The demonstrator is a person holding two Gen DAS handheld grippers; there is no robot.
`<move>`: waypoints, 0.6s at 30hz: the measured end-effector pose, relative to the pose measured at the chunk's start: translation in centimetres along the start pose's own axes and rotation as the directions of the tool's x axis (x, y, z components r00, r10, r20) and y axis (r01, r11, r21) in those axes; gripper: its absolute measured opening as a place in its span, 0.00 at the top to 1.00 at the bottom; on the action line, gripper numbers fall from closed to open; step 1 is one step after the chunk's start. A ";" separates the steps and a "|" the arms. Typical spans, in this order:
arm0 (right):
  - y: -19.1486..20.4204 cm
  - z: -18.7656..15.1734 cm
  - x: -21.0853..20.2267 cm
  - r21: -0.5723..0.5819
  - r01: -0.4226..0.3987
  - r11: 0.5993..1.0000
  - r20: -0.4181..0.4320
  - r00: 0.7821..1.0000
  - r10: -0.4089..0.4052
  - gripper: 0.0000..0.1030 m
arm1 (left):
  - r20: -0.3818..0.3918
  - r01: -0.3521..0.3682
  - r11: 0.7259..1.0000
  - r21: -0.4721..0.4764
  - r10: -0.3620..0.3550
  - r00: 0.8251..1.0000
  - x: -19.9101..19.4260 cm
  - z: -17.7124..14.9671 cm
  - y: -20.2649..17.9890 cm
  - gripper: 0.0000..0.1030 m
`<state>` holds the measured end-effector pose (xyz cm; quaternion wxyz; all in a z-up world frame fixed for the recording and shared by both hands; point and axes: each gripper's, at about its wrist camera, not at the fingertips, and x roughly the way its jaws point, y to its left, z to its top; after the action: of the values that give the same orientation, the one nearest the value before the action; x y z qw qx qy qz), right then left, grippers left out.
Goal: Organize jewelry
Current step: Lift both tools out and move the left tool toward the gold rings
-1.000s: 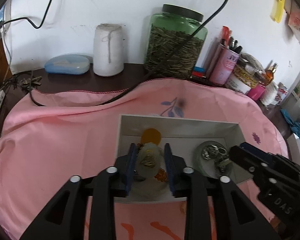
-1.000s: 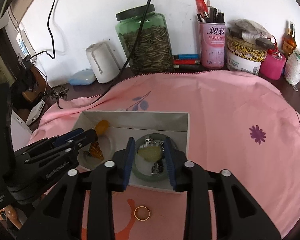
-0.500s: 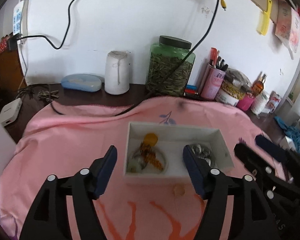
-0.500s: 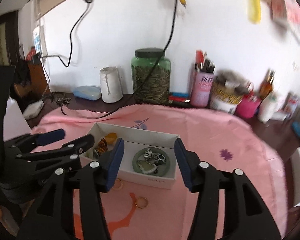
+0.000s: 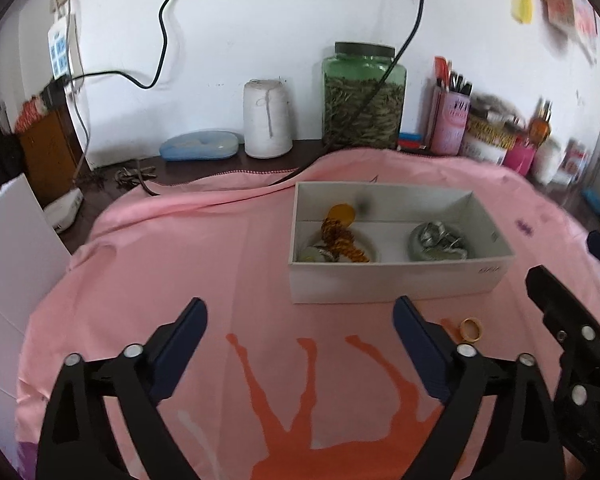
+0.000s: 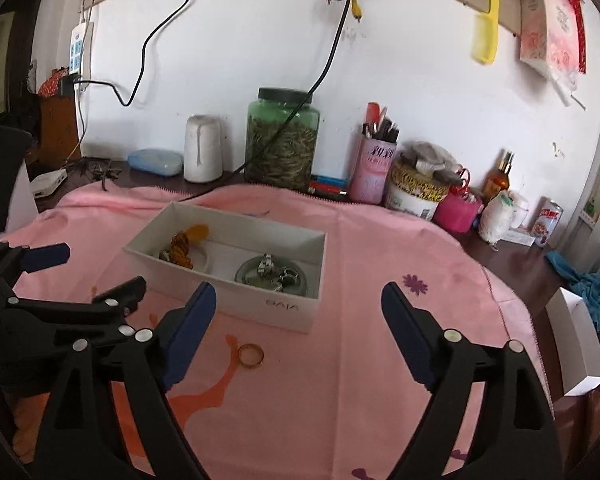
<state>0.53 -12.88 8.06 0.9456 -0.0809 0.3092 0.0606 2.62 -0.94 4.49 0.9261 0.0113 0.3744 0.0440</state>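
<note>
A white open box [image 5: 396, 280] [image 6: 276, 312] sits on the pink cloth. Inside it, a white dish with amber and gold jewelry [image 5: 342, 236] [image 6: 182, 246] is on the left, and a green dish with silver jewelry [image 5: 438, 242] [image 6: 270, 272] is on the right. A gold ring [image 5: 471, 329] [image 6: 251, 355] lies on the cloth in front of the box. My left gripper [image 5: 300, 316] is open and empty, pulled back from the box. My right gripper [image 6: 298, 300] is open and empty, also back from the box, with the ring low between its fingers.
A green jar of seeds [image 6: 282, 138], a white thread spool [image 6: 202, 148], a blue case [image 6: 154, 162], a pink pen cup [image 6: 374, 168] and several small containers line the wall. A black cable [image 5: 284, 178] runs onto the cloth. A white box [image 6: 580, 344] stands at the right.
Both grippers were shut inside the box on jewelry pieces. They opened, left the pieces in the dishes, and drew back and up from the box.
</note>
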 end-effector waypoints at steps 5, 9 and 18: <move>0.0 -0.4 0.3 0.010 0.024 1.000 -0.002 1.000 -0.024 0.17 | -0.036 -0.006 1.000 0.021 0.007 0.999 0.9 -0.4 -0.3 0.08; -0.4 -0.5 0.7 0.040 -0.018 0.999 -0.035 0.999 0.019 0.16 | -0.040 -0.009 1.000 0.021 0.010 0.999 1.0 -0.5 -0.2 0.07; -4.6 -0.4 2.4 0.307 -0.178 0.935 -0.119 0.968 0.223 0.14 | -0.040 -0.052 0.999 -0.014 0.051 0.998 1.1 0.0 1.4 0.06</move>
<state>2.92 -17.29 6.83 0.9097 0.0880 0.3923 0.1041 3.32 0.51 3.83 0.9171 0.0129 0.3920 0.0709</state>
